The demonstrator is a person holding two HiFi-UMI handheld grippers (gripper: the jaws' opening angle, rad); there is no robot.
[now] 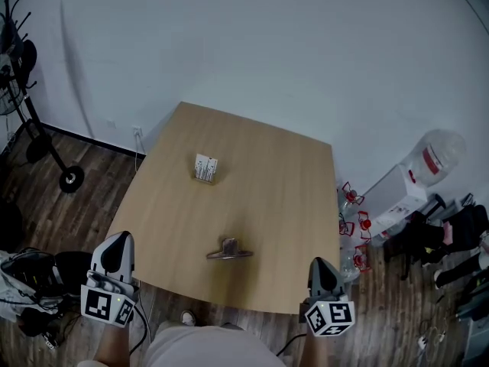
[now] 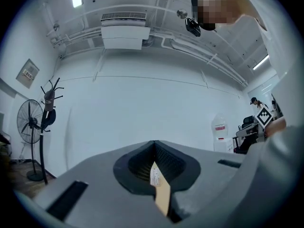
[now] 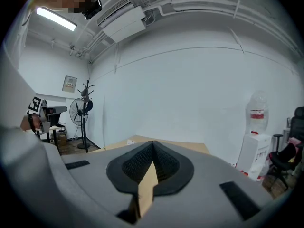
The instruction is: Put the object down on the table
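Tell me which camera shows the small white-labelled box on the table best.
The head view: the box stands whole on the table, seen from above. The left gripper view catches only a sliver of the box past the jaws; the right gripper view shows the box as a tiny pale speck.

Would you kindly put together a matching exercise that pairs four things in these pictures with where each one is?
Things:
1. small white box
2. metal object
3. left gripper
4. water bottle

Places:
A. off the table, to its right
B. on the table, near its front edge
C. at the table's near left corner, jaws together
D. on the table, farther back, left of centre

Pairs: 1-D; 2-B; 3-C; 4-A
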